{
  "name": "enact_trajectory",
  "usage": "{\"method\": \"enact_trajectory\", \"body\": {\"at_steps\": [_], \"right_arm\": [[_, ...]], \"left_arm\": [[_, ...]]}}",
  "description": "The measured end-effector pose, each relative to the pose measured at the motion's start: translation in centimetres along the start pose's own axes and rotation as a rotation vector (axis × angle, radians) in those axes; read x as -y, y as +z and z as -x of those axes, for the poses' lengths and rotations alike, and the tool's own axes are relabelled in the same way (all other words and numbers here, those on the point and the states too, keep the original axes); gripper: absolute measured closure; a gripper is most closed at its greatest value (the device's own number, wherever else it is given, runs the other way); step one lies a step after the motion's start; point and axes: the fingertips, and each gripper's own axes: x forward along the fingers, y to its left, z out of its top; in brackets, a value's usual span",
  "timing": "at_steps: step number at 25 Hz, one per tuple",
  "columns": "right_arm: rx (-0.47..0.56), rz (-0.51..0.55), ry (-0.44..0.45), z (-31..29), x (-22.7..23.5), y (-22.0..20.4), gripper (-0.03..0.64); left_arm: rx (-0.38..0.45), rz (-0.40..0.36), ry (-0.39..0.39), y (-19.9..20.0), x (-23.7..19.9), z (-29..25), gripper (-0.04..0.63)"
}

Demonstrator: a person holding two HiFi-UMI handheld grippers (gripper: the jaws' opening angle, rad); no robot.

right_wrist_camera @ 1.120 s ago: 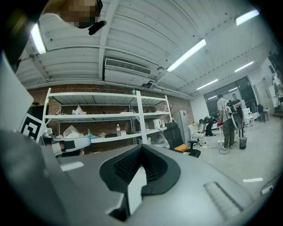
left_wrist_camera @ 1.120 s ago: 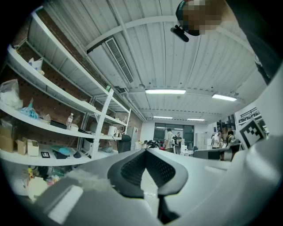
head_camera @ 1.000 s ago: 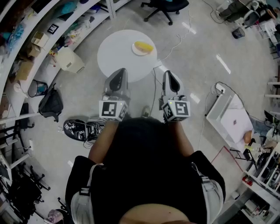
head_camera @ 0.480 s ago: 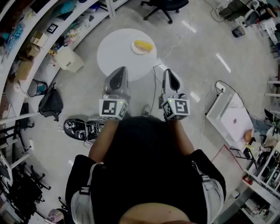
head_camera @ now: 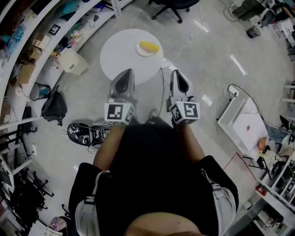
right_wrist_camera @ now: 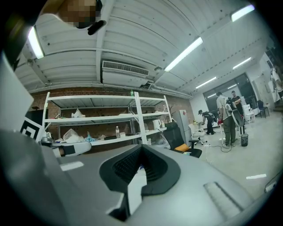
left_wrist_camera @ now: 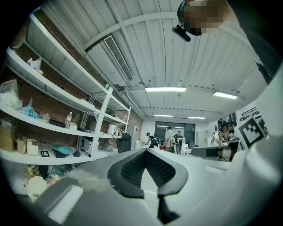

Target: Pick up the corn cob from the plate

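A yellow corn cob [head_camera: 149, 46] lies on a small pale plate [head_camera: 142, 51] near the far right rim of a round white table [head_camera: 120, 57]. My left gripper [head_camera: 124, 76] is held level over the table's near edge, jaws together and empty. My right gripper [head_camera: 177, 75] hovers just off the table's right side, also shut and empty. Both are short of the plate. In the gripper views the left gripper [left_wrist_camera: 147, 152] and right gripper [right_wrist_camera: 141, 148] look across the room; neither view shows corn or plate.
Curved shelving [head_camera: 41, 41] full of boxes runs along the left, with a white bin [head_camera: 73, 62] and a black bag [head_camera: 53, 109] on the floor by it. An office chair [head_camera: 173, 7] stands beyond the table. A cable [head_camera: 162, 94] trails between the grippers. A white case [head_camera: 244, 123] lies at the right.
The table and plate sit slightly higher and further left in the head view. Both grippers keep the same pose and stay shut.
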Motion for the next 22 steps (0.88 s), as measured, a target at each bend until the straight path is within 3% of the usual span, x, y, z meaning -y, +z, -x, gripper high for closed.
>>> {"method": "enact_trajectory", "body": {"at_steps": [12,22], "right_arm": [[-0.011,-0.023,0.091,-1.3,3.0,-0.2,0.608],[-0.03,-0.022,0.117,-3.9,3.2,-0.6,0.608]], "left_arm": [[0.026,-0.019,0.078,0.2,3.0,-2.4,0.595],[0.017,-0.017,0.115,-0.1,1.6,-3.6,0.595]]}}
